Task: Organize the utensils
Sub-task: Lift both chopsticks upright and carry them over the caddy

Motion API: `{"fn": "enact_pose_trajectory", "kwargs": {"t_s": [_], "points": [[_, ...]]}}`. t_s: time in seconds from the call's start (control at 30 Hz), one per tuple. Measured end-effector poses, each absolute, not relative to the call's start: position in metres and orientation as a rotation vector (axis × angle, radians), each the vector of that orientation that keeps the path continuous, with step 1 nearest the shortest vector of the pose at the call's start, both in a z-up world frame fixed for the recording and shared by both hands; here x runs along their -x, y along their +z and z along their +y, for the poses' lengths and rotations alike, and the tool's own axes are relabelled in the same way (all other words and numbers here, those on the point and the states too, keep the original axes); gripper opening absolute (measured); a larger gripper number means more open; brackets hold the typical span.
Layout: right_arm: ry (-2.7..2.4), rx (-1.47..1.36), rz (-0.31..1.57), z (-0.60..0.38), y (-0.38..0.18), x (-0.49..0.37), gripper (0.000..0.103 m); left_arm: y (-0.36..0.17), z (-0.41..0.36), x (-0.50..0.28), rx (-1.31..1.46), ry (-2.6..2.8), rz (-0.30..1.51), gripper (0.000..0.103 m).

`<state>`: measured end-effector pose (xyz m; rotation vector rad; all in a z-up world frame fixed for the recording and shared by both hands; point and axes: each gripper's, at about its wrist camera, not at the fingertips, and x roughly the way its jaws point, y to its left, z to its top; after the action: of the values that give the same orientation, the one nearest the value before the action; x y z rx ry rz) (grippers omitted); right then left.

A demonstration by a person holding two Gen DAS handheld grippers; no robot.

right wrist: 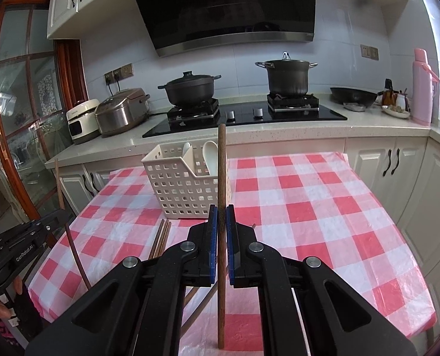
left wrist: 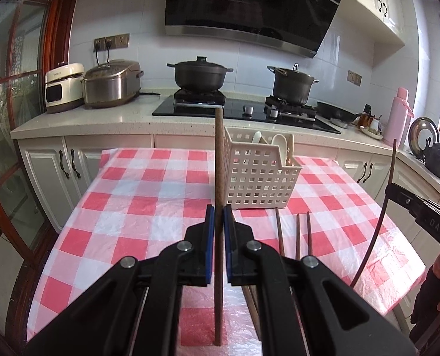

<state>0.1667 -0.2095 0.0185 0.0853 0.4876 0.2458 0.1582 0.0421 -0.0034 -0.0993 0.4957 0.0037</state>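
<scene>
Each gripper, left [left wrist: 219,207] and right [right wrist: 221,207], has its fingers clenched on one upright chopstick [left wrist: 219,160] above the table [left wrist: 148,195]. The basket [left wrist: 258,175] holds only spoons [left wrist: 279,144]. Loose chopsticks [left wrist: 297,231] remain on the table, so most sorting is judged left.

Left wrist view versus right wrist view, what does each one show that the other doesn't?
Only the left wrist view shows the right tongs from the side, holding their chopstick, and three loose chopsticks lying clear of the tongs.

Only the right wrist view shows the left tongs from the side and the bare right half of the checked tablecloth.

Both show the white basket holding white spoons, two pots and a pink flask.
</scene>
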Motion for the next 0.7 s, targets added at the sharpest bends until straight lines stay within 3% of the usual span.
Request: {"fn": "enact_pose_trajectory", "kwargs": {"t_s": [0.7], "points": [[0.28,-0.05,0.428,-0.2,0.026,-0.161,0.006,0.011,0.027,-0.149,0.045,-0.007,0.415,0.006]]}}
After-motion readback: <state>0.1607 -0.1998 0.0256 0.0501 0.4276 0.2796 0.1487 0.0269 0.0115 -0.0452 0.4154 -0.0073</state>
